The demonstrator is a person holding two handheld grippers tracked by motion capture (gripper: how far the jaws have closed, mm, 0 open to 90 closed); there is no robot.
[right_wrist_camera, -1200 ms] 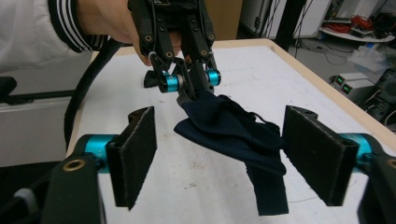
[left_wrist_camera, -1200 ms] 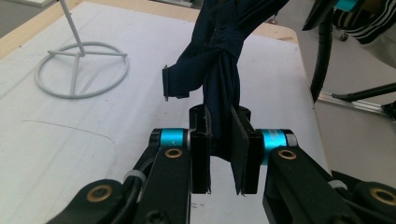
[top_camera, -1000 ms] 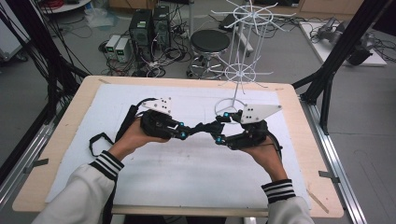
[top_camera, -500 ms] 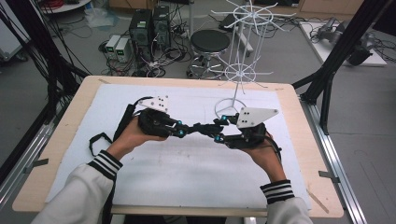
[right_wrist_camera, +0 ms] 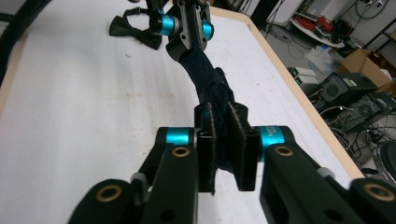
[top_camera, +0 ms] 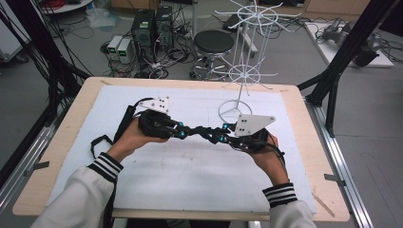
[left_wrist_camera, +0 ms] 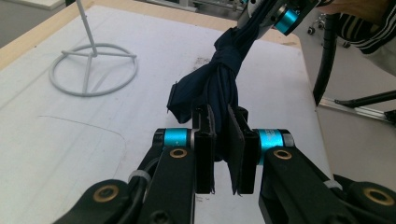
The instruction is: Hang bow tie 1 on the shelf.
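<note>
While both hands hold their tools low over the white mat (top_camera: 142, 190), a dark navy cloth (top_camera: 202, 131) stretches between them, twisted into a rope and knotted near its middle. Taking the white wire stand (top_camera: 243, 71) at the far side of the table (top_camera: 62, 142) as the landmark, the cloth lies just in front of the stand's ring-shaped base, on the person's side of it, running roughly crosswise.

The left gripper (top_camera: 183, 131) sits in front of the stand and off to its left. In the left gripper view (left_wrist_camera: 219, 135) its two black jaws are pressed together on one end of the cloth (left_wrist_camera: 215, 84), with only the thickness of the fabric between the pads; a loose fold of the cloth bulges out just beyond them, and the stand's base ring (left_wrist_camera: 93, 70) shows farther off on the mat.

The right gripper (top_camera: 223, 137) sits directly in front of the stand's base, close to it. Its jaws have just been closing, and in the right gripper view (right_wrist_camera: 222, 135) they now clamp the other end of the cloth (right_wrist_camera: 210, 84), the pads squeezing the fabric between them. From there the twisted cloth rises to the left gripper (right_wrist_camera: 184, 23) farther off.

A black strap (top_camera: 102, 140) lies on the mat, well to the left of the stand, beside the person's left sleeve (top_camera: 85, 190)
</note>
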